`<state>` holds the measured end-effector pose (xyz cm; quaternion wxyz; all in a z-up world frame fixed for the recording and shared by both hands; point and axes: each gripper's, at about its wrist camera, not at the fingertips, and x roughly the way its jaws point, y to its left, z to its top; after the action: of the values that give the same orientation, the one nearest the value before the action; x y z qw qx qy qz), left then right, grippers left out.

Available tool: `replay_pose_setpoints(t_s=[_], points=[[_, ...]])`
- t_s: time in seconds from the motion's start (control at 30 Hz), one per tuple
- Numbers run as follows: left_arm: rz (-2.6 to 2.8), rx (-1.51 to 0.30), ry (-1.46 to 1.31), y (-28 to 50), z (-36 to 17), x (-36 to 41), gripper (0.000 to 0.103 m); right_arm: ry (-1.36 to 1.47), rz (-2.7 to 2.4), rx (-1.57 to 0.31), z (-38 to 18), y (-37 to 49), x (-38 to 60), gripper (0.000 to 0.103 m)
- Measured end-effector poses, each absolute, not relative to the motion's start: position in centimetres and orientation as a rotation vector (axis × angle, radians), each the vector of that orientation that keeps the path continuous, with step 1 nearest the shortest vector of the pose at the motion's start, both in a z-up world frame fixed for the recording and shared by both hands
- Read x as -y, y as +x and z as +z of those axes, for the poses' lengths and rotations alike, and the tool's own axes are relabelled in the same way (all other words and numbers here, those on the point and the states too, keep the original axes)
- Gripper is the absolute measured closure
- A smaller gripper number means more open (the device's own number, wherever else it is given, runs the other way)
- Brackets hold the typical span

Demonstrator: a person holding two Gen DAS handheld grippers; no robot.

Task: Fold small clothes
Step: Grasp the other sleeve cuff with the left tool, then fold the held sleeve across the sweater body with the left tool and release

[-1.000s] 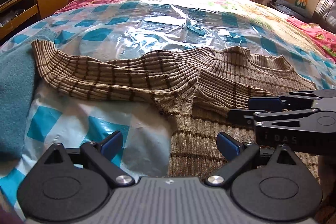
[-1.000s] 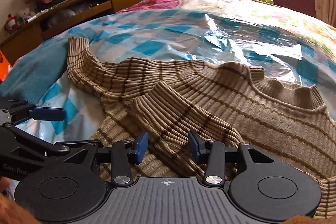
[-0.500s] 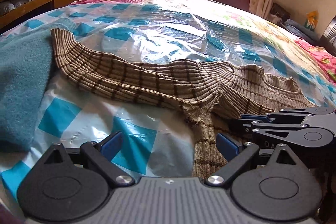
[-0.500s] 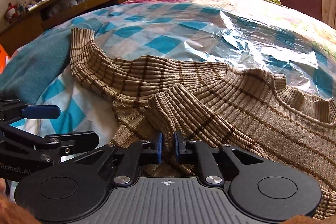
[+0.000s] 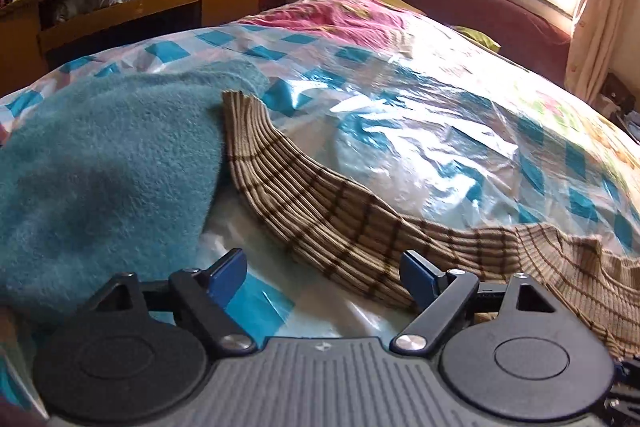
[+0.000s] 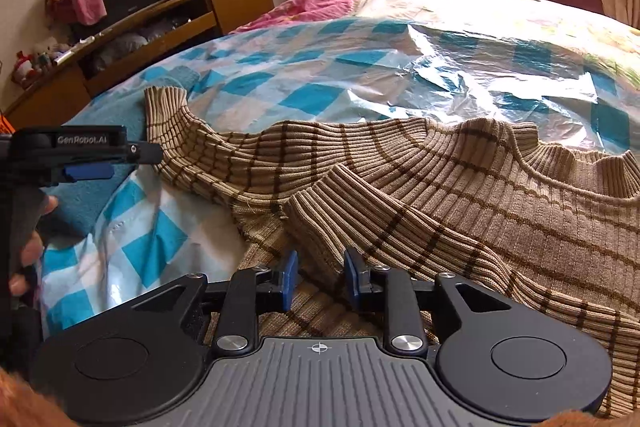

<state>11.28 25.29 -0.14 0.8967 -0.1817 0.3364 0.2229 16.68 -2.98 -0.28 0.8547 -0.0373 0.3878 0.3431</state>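
**Striped sweater spread on the bed, one sleeve folded in, the other stretched out**

A tan ribbed sweater [image 6: 460, 187] with thin brown stripes is laid across a blue-and-white checked plastic sheet [image 6: 320, 83] that covers the bed. In the right wrist view its collar is seen toward 2 o'clock. One sleeve [image 6: 384, 219] is folded across the body, its cuff lying just ahead of the right gripper [image 6: 318, 279]. The narrow jaws of that gripper are opening, and a fold of the knit is seen between the blue pads, though contact cannot be judged with certainty.

The other sleeve [image 5: 304, 211] is stretched out toward 10 o'clock in the left wrist view, its cuff resting against a teal fleece blanket [image 5: 100, 167]. The left gripper [image 5: 324, 277] is held wide above the sheet while its jaws are closing; the sleeve passes just beside the pad at 3 o'clock, and nothing is gripped. In the right wrist view that gripper is seen at 9 o'clock, held by a hand [image 6: 28, 239].
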Motion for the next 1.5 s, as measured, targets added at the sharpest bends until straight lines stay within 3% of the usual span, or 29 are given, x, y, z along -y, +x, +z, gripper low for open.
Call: replay_pose_setpoints(t_s=[0.13, 0.37, 0.53, 0.8, 0.87, 0.9, 0.93, 0.97, 1.2, 1.5], points=[[0.539, -0.628, -0.374, 12.0, 1.6, -28.2, 0.029, -0.055, 0.725, -0.816, -0.1, 16.5, 3.4, 0.077], [0.614, -0.602, -0.239, 14.7, 2.7, -31.3, 0.030, -0.029, 0.731, -0.841, -0.9, 16.4, 3.3, 0.077], [0.618, -0.658, -0.232, 17.1, 0.9, -32.7, 0.053, -0.029, 0.738, -0.853, -1.1, 16.1, 3.2, 0.077], [0.615, -0.645, -0.235, 18.6, 0.0, -33.4, 0.055, 0.003, 0.739, -0.868, -1.0, 16.3, 3.6, 0.077], [0.616, -0.646, -0.210, 18.8, -0.1, -33.4, 0.061, 0.019, 0.738, -0.873, -1.0, 16.4, 3.6, 0.077], [0.619, -0.646, -0.200, 18.8, -0.1, -33.3, 0.070, 0.023, 0.737, -0.872, -1.0, 16.4, 3.7, 0.077], [0.615, -0.648, -0.202, 18.7, -0.1, -33.4, 0.085, 0.026, 0.737, -0.868, -0.9, 16.4, 3.7, 0.077], [0.601, -0.654, -0.223, 18.7, -0.2, -33.6, 0.092, 0.029, 0.738, -0.865, -0.8, 16.4, 3.7, 0.077], [0.471, -0.637, -0.296, 18.0, 0.6, -32.1, 0.093, 0.049, 0.726, -0.847, -0.1, 16.3, 4.3, 0.077], [0.013, -0.685, -0.325, 14.1, 1.2, -19.8, 0.093, 0.226, 0.701, -0.882, 1.0, 18.0, 6.4, 0.075]])
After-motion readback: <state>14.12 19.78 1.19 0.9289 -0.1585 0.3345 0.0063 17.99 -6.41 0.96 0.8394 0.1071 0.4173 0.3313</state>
